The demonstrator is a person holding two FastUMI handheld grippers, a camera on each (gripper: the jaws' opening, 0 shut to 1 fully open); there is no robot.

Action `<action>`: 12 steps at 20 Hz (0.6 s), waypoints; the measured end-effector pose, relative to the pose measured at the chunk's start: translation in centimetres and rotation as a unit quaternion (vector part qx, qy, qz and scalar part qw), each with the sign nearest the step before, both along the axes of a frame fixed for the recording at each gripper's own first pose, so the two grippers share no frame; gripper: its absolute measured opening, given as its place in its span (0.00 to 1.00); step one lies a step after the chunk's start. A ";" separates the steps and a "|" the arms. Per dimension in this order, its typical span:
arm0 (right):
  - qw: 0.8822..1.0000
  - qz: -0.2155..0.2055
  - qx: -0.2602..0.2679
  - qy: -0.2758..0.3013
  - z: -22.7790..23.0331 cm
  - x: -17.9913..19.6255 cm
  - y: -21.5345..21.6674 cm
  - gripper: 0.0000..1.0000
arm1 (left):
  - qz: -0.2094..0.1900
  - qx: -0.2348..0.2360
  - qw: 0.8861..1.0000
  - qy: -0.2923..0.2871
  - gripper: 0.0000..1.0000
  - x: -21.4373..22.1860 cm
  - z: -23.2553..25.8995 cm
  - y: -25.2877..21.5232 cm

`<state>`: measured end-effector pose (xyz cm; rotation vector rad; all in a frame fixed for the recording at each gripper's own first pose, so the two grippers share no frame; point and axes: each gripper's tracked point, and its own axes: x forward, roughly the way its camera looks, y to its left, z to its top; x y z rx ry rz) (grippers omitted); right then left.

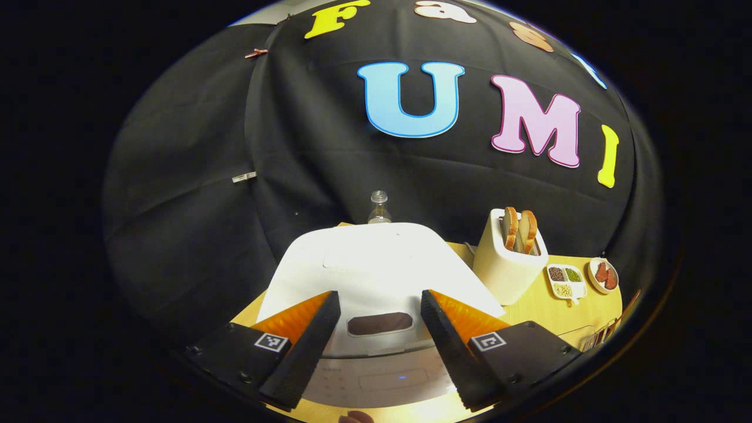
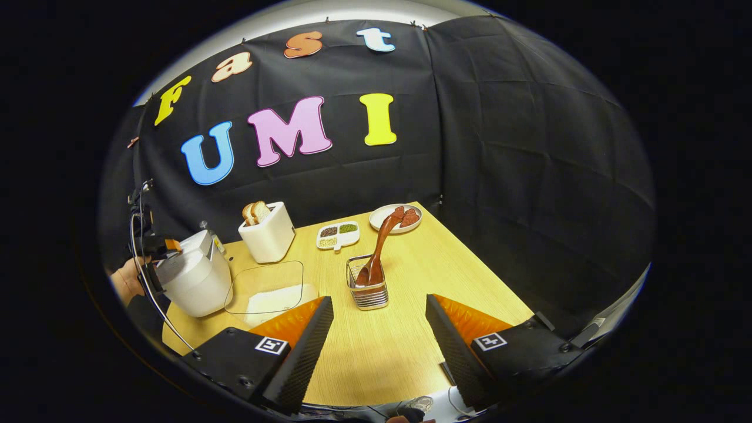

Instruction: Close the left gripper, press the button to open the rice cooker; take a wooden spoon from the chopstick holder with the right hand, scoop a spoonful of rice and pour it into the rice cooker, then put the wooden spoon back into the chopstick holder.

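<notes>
The white rice cooker (image 1: 376, 264) stands shut right before my left gripper (image 1: 380, 346), which hangs open above its front, fingers either side of the dark lid button (image 1: 379, 323). In the right gripper view the same cooker (image 2: 194, 279) sits at the table's left with the left gripper (image 2: 158, 247) and a hand over it. A brown wooden spoon (image 2: 379, 244) stands tilted in the metal chopstick holder (image 2: 367, 291), a short way ahead of my open right gripper (image 2: 379, 346). Rice lies in a clear glass dish (image 2: 267, 291) between cooker and holder.
A white toaster (image 2: 267, 235) with bread slices stands behind the dish. A small divided tray of beans (image 2: 338, 234) and a plate (image 2: 390, 218) with reddish pieces lie at the back. A clear bottle (image 1: 379, 208) stands behind the cooker. Black cloth walls the wooden table (image 2: 411, 276).
</notes>
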<state>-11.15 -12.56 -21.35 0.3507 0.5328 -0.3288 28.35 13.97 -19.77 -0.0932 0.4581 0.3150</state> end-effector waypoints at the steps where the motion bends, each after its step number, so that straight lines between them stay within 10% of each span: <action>1: 1.000 0.000 0.000 0.001 -0.1 -0.1 0.0 0.99 | 0.000 0.000 1.000 0.004 0.98 -0.3 -0.4 -0.1; 12: 1.000 0.008 0.010 0.000 -0.1 -0.4 0.6 0.99 | -0.013 0.006 1.000 0.004 0.99 -1.2 -1.8 -0.5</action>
